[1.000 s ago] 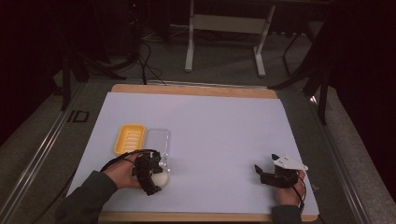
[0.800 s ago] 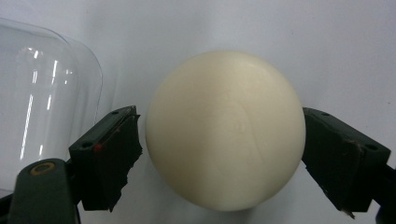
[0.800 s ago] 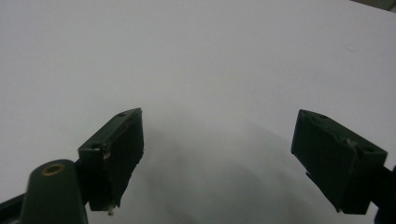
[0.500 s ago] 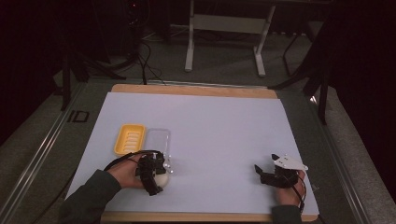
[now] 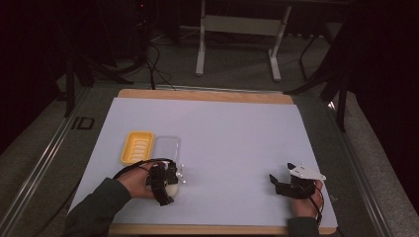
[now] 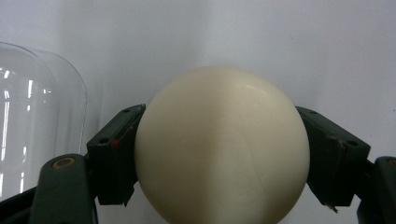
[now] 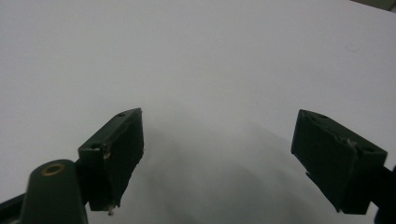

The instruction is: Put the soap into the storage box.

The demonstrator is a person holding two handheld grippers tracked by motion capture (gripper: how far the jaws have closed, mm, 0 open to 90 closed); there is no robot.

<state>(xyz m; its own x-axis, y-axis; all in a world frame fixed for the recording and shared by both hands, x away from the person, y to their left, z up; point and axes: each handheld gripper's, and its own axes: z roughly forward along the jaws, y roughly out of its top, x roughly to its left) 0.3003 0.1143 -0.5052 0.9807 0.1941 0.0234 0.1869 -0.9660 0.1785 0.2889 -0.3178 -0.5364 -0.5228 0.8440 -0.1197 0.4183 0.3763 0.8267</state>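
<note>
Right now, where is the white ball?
The ball sits between the left gripper's jaws at the table's near left, just in front of the clear lid.

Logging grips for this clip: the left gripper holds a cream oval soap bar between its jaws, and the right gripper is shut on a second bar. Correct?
Not quite. The right gripper holds nothing: the right gripper view shows its jaws spread apart over bare white table. The left gripper does clamp the cream oval soap bar.
</note>
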